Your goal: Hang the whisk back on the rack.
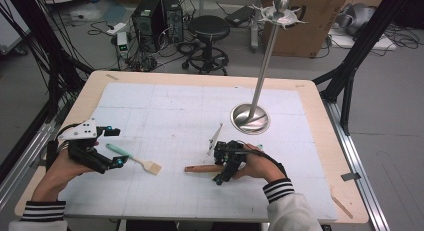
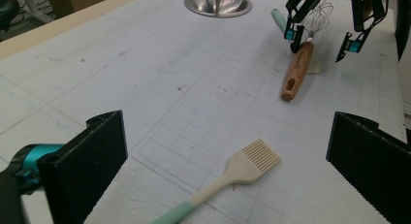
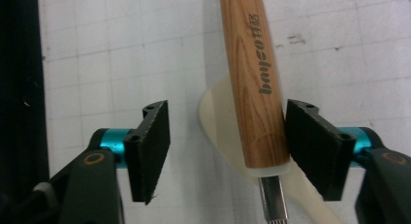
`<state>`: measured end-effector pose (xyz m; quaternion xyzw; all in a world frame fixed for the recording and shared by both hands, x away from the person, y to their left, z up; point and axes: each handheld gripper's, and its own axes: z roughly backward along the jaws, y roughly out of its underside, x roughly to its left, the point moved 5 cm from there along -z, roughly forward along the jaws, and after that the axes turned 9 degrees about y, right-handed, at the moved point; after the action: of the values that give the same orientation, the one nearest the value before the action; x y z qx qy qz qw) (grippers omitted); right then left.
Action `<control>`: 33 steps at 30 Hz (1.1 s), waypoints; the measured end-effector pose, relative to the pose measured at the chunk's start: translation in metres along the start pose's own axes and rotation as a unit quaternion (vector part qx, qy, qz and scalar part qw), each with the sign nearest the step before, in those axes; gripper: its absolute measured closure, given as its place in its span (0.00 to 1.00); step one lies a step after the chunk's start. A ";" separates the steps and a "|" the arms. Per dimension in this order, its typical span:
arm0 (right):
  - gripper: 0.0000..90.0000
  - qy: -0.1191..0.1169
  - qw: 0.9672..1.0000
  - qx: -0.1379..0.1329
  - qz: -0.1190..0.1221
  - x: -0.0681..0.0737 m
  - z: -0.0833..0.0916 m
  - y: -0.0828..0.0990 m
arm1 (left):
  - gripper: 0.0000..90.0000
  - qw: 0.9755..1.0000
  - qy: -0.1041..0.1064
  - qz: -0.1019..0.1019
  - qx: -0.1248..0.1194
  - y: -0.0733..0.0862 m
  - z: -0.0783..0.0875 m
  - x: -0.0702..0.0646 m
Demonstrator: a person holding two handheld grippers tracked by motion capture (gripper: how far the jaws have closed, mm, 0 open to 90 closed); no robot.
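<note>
The right gripper (image 3: 228,151) is straddling the wooden whisk handle (image 3: 254,88), one pad touching, the other apart. The left gripper (image 2: 228,170) is hovering spread over the pastry brush (image 2: 242,168). The steel stand base (image 1: 250,118) is holding nothing.

Even overhead light, soft shadows, slightly soft focus, dim room edges

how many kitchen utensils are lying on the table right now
3: a pastry brush by the left gripper, a wooden-handled whisk between the right gripper jaws, and a cream spatula partly under it.
</note>
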<state>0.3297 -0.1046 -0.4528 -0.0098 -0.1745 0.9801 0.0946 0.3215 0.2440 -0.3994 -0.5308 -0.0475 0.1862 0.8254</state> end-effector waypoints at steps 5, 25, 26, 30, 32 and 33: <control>0.47 0.007 1.000 0.000 0.005 0.000 0.003 0.000 | 0.02 1.000 -0.001 0.000 0.000 0.000 0.001 0.001; 0.75 0.055 0.997 0.026 0.051 0.003 0.001 -0.003 | 0.02 1.000 0.000 -0.001 0.001 0.000 -0.001 0.000; 0.75 0.057 0.996 0.029 0.057 0.003 0.001 -0.004 | 0.02 1.000 -0.001 -0.001 0.001 0.000 -0.001 0.000; 0.75 0.064 0.995 0.033 0.066 0.005 0.000 -0.004 | 0.02 1.000 -0.001 0.000 -0.001 0.000 -0.001 0.000; 0.75 0.065 0.995 0.033 0.064 0.005 0.000 -0.004 | 0.02 1.000 -0.001 0.000 0.000 0.000 -0.001 0.000; 0.75 0.065 0.995 0.033 0.067 0.005 0.000 -0.004 | 0.02 1.000 -0.001 -0.001 0.000 0.000 -0.001 0.000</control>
<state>0.3253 -0.0999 -0.4513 -0.0818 -0.1345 0.9867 0.0405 0.3216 0.2432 -0.3996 -0.5304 -0.0482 0.1860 0.8257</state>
